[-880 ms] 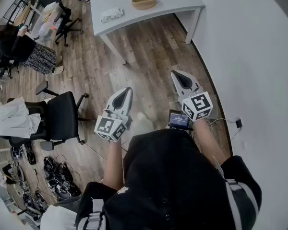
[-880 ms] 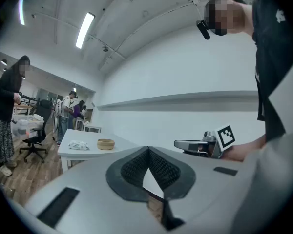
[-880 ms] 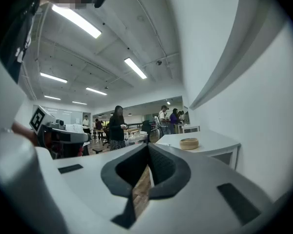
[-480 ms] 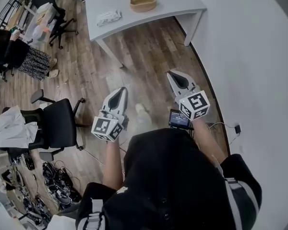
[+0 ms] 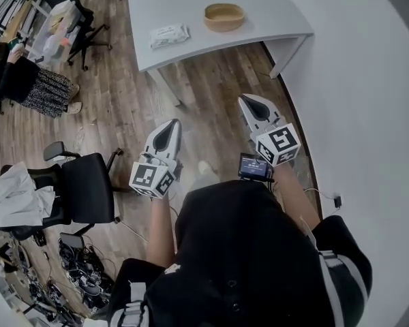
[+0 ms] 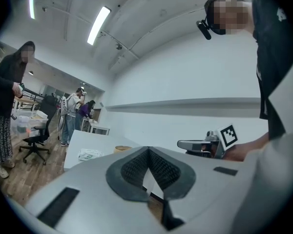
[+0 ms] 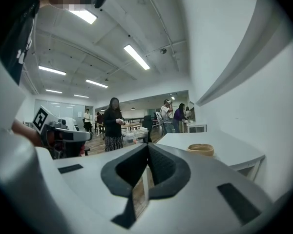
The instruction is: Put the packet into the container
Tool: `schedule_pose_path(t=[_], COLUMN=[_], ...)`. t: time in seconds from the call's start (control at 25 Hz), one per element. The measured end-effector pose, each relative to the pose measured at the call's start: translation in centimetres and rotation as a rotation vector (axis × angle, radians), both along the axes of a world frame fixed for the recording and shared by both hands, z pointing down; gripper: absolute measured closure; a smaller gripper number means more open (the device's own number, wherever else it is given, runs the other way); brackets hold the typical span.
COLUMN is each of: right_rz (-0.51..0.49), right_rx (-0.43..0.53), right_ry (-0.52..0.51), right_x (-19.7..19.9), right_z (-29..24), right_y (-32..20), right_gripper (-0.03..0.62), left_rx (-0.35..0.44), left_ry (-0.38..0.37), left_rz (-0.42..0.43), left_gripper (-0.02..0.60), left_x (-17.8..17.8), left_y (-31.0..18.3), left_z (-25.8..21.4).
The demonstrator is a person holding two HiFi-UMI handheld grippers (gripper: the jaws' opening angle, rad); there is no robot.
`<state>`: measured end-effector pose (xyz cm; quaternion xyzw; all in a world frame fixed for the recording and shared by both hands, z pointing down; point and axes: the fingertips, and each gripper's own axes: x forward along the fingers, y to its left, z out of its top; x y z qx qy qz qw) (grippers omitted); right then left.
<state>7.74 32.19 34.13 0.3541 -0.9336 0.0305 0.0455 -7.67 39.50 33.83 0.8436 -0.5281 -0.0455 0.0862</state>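
Closed and empty, the left hand-held gripper (image 5: 170, 127) and right hand-held gripper (image 5: 251, 104) hang well short of the white surface (image 5: 273, 19); reaching its crinkled white packet (image 5: 169, 35), near the oval wooden container (image 5: 224, 16), likely comes next.

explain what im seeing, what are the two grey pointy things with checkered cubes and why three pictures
A person holds a two-jaw gripper in each hand: the left gripper and the right gripper. The cubes are part of them. One picture comes from a camera on the person's head, looking down; the other two from cameras riding on each gripper, looking along its jaws. Both grippers are shut and empty. Ahead stands a white table with a packet and a tan bowl lying apart on it.
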Motion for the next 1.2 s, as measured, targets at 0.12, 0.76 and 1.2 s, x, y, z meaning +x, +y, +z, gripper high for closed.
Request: schedule_pose_path(t=[0.12, 0.76, 1.2], right_rz=[-0.021, -0.064, -0.253], right_rx=[0.004, -0.001, -0.007], right_ry=[0.011, 0.048, 0.056], right_x=[-3.3, -8.7, -12.8], right_z=[-0.1, 1.2, 1.6], right_y=[-2.9, -19.2, -33.9], right_gripper=[0.572, 0.572, 0.571], left_rx=[-0.007, -0.037, -0.098], left_ry=[-0.004, -0.009, -0.091], left_rz=[-0.013, 0.022, -0.034], left_gripper=[0.581, 0.581, 0.581], left_x=[-3.3, -7.2, -8.0], left_y=[-2.4, -18.6, -32.9], left_z=[0.4, 1.8, 1.4])
